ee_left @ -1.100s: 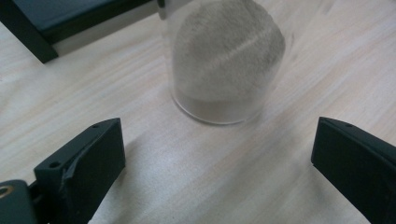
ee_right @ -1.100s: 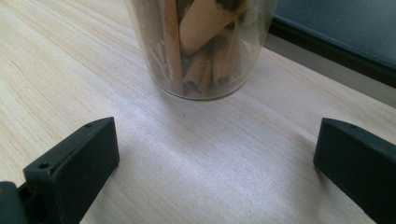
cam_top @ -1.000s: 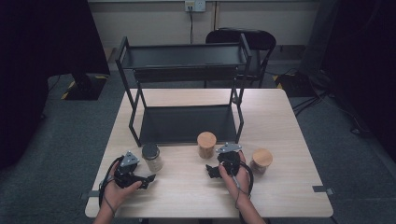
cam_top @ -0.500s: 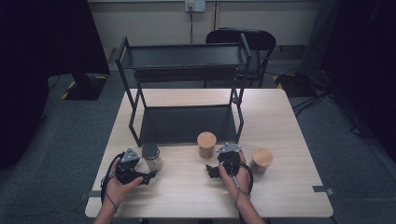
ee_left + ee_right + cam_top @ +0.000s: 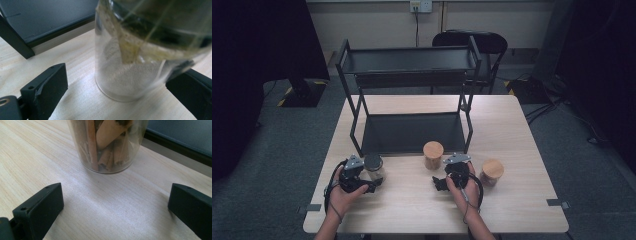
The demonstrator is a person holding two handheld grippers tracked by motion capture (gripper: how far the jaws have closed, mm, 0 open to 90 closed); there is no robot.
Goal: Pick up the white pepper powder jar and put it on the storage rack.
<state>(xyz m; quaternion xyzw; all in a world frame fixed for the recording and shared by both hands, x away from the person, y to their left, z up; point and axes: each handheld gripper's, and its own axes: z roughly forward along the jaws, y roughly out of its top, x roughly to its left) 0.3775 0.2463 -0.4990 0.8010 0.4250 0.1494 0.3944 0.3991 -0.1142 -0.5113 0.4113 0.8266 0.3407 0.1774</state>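
While all three jars stand on the bench (image 5: 512, 130) before the rack (image 5: 412, 132), nothing is shelved yet. Left tongs (image 5: 117, 87) gape around the dark-lidded jar (image 5: 140, 57), pads not pressing. Right tongs (image 5: 115, 207) gape, empty, short of the cinnamon jar (image 5: 106, 143).

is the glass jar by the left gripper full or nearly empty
Nearly empty: the glass jar holds only a shallow layer of pale powder at its bottom, clear wall above.
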